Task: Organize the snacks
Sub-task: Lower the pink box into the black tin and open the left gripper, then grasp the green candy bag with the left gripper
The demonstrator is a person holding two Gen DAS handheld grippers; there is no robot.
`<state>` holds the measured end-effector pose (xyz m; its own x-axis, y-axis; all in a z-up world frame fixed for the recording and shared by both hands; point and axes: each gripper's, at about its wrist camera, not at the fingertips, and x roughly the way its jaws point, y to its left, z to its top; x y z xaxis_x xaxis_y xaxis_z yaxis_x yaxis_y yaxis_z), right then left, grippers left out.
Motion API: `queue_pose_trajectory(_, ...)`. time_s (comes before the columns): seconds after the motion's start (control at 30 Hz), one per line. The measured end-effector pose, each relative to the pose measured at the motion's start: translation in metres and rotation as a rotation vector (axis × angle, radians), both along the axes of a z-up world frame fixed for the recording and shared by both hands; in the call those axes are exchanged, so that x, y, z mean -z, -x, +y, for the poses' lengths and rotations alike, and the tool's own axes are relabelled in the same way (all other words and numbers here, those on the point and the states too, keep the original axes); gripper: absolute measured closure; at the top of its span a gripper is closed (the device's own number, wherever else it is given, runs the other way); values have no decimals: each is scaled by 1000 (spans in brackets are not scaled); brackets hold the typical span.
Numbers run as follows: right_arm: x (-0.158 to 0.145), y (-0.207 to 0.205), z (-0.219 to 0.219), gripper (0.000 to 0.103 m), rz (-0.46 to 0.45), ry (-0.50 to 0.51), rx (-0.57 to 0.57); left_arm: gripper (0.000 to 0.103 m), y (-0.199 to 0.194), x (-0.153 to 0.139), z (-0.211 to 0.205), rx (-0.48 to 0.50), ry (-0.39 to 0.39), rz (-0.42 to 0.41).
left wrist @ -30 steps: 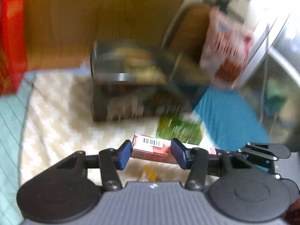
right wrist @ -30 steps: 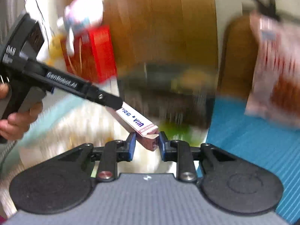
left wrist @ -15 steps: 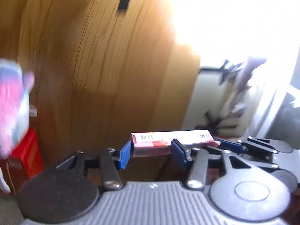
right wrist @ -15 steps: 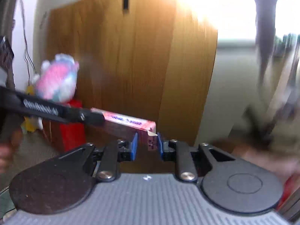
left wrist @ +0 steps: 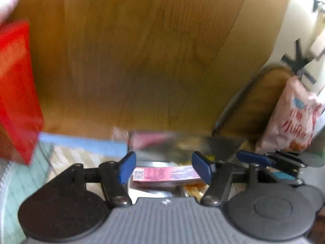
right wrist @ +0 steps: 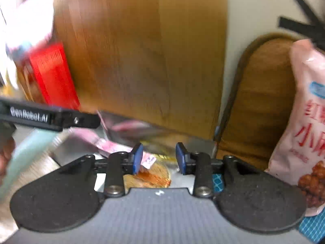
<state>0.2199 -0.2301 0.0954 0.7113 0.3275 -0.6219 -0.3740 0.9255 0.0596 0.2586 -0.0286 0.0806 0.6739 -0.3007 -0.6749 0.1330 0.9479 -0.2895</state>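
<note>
one slim pink snack box [left wrist: 165, 173], printed with a qr code, lying flat and unpinched between the opening left gripper [left wrist: 165, 167]; right gripper [right wrist: 159, 157] likewise opening.

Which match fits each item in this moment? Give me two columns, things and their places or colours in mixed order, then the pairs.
Things:
1. long pink snack box
2. red carton
3. pale pink snack bag
4. left claw

Places or states:
A. leaning against the wooden chair back
B. lying in the metal tin
C. jaws opening, pads clear of the box
D. standing at far left

Pairs: 1-B, 2-D, 3-A, 4-C
</note>
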Motion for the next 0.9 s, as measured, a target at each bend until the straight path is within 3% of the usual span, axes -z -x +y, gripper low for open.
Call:
queue_pose_trajectory(0.07, -12, 23, -18, 65, -25, -83, 1, 40, 14, -11, 5, 3, -12, -49)
queue_pose_trajectory(0.17, -11, 70, -51, 62, -26, -177, -32, 40, 44, -20, 15, 59, 33, -95)
queue_pose_trajectory(0.3, 31, 107, -61, 52, 50, -140, -60, 40, 91, -11, 28, 138, 57, -111)
queue_pose_trajectory(0.37, 57, 107, -58, 52, 116, -106, -47, 40, 101, 0, 27, 156, 69, -71)
queue_pose_trajectory(0.47, 80, 105, -67, 52, 189, -170, 33, 42, 107, 22, 17, 175, 105, 23)
queue_pose_trajectory(0.63, 95, 87, -95, 53, 274, -483, 172, 43, 111, 60, 5, 168, 167, 145)
queue_pose_trajectory(0.73, 105, 73, -99, 72, 328, -598, 199, 44, 109, 81, 0, 155, 156, 190)
queue_pose_trajectory(0.8, 113, 67, -93, 90, 365, -645, 190, 44, 110, 82, 0, 153, 148, 162)
queue_pose_trajectory(0.9, 113, 66, -83, 94, 370, -668, 182, 44, 108, 81, 2, 147, 162, 176)
